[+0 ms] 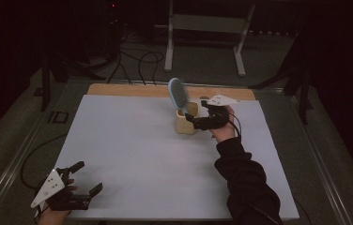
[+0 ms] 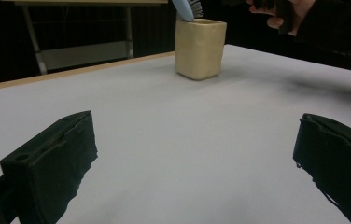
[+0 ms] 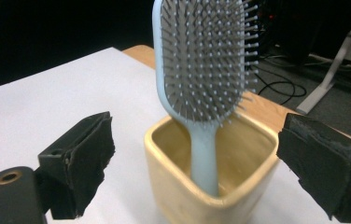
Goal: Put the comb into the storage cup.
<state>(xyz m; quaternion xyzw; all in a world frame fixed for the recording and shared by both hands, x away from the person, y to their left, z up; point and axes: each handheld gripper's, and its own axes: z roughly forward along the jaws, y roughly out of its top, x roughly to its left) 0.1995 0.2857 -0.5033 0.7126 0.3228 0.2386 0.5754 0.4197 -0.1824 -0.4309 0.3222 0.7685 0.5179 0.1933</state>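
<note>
Left gripper (image 1: 86, 178), near table (image 1: 132, 159) edge: jaws wide apart, holding nothing. Right gripper (image 3: 197, 163), farther off: jaws spread wide on either side of the yellow cup (image 3: 211, 186), untouched, in which the blue hairbrush (image 3: 204, 70) stands handle-down.

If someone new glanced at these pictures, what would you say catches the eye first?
A pale blue hairbrush stands handle-down in a cream square cup toward the far side of the white table, its bristled head rising well above the rim. The right tongs sit open beside the cup on its right, with a black jaw on either side of it in the right gripper view. The left tongs rest open at the table's near left corner.
</note>
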